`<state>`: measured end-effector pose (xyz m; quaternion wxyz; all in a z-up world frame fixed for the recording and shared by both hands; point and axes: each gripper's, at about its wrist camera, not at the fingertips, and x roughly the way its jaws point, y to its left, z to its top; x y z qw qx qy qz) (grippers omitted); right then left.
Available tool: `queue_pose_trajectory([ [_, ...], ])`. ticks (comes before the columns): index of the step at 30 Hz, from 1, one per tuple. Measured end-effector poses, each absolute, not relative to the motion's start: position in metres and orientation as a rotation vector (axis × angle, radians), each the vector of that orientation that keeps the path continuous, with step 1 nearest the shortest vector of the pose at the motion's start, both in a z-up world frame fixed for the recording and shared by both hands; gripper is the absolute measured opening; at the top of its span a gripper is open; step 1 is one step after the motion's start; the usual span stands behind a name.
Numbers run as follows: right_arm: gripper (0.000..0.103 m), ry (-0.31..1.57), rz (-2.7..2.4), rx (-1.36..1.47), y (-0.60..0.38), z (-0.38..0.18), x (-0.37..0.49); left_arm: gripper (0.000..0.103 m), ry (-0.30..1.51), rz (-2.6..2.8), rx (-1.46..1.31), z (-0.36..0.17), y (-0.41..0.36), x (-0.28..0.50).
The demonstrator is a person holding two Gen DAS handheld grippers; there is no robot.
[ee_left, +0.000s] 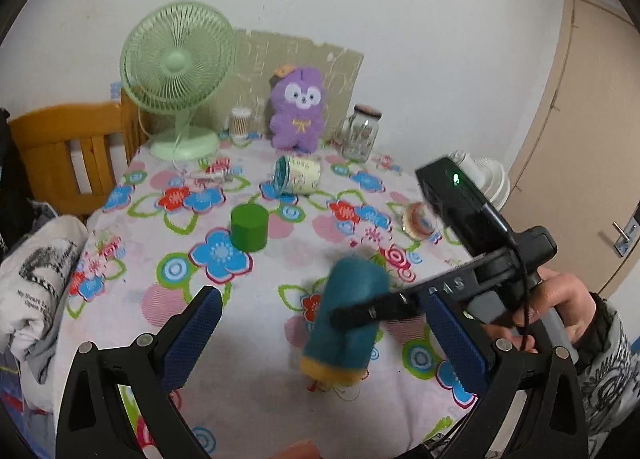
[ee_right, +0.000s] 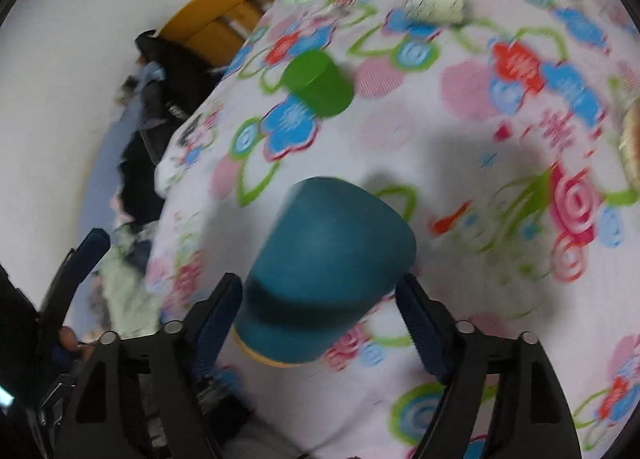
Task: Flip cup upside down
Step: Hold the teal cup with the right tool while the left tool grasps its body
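Observation:
A teal cup (ee_left: 348,315) with a yellow rim stands mouth down and tilted on the flowered tablecloth (ee_left: 248,343). In the right wrist view the cup (ee_right: 324,271) sits between my right gripper's (ee_right: 318,299) blue pads, with the left pad close against it and a small gap at the right pad; the jaws stand open around it. In the left wrist view the right gripper's finger (ee_left: 376,309) crosses the cup. My left gripper (ee_left: 320,323) is open and empty, its pads wide on both sides of the cup.
A green cup (ee_left: 249,227) stands upside down mid-table. A cream tin (ee_left: 298,175) lies on its side behind it. A green fan (ee_left: 178,71), purple plush (ee_left: 298,109) and glass jar (ee_left: 360,133) line the back. A wooden chair (ee_left: 68,151) stands left.

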<state>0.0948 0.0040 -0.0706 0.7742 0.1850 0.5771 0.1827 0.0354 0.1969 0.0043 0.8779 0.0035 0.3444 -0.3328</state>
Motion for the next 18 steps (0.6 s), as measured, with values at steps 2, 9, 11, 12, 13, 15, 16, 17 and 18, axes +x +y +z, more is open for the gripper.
queue_pose_trajectory([
  [2,0.086,1.227,0.382,0.374,0.004,-0.067,0.094,0.103,0.740,-0.684,0.011,-0.002,0.193,0.041],
  [9,0.087,1.191,0.306,0.349,-0.024,-0.063,0.090,0.103,0.796,-0.715,-0.035,-0.012,0.184,0.062],
  [11,0.087,1.173,0.294,0.364,-0.034,-0.062,0.083,0.103,0.800,-0.739,-0.020,-0.011,0.178,0.067],
  [12,0.087,1.166,0.289,0.381,-0.040,-0.064,0.080,0.103,0.801,-0.762,-0.002,-0.011,0.174,0.071],
  [13,0.087,1.163,0.277,0.391,-0.046,-0.065,0.076,0.103,0.812,-0.765,0.024,-0.012,0.169,0.076],
  [15,0.087,1.151,0.245,0.401,-0.055,-0.068,0.067,0.103,0.831,-0.769,0.070,-0.012,0.161,0.087],
  [16,0.087,1.149,0.236,0.403,-0.054,-0.069,0.065,0.103,0.839,-0.781,0.083,-0.013,0.157,0.092],
  [17,0.088,1.149,0.226,0.409,-0.057,-0.072,0.060,0.103,0.847,-0.788,0.095,-0.015,0.153,0.099],
  [18,0.087,1.147,0.212,0.414,-0.059,-0.074,0.055,0.103,0.860,-0.797,0.106,-0.018,0.149,0.107],
])
